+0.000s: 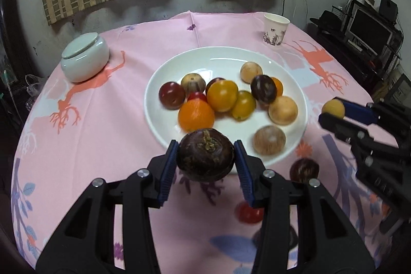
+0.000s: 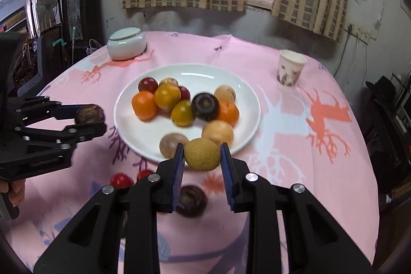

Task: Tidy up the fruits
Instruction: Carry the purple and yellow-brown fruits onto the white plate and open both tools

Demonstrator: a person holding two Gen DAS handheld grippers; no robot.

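Note:
A white plate (image 1: 226, 57) on the pink tablecloth holds several fruits: orange, yellow, dark purple and tan ones. My left gripper (image 1: 206, 154) is shut on a dark purple mangosteen (image 1: 206, 154) above the plate's near rim. My right gripper (image 2: 202, 154) is shut on a tan-yellow round fruit (image 2: 202, 154) above the plate's near edge (image 2: 143, 153). The right gripper also shows in the left wrist view (image 1: 331, 112), right of the plate. The left gripper shows in the right wrist view (image 2: 90, 120), left of the plate. Loose on the cloth lie a dark fruit (image 1: 304, 170) and a red one (image 1: 248, 213).
A white lidded ceramic jar (image 1: 84, 57) stands at the back left of the table. A paper cup (image 1: 276, 28) stands at the back right. Two small red fruits (image 2: 120, 180) and a dark fruit (image 2: 191, 200) lie on the cloth near the front. Furniture surrounds the round table.

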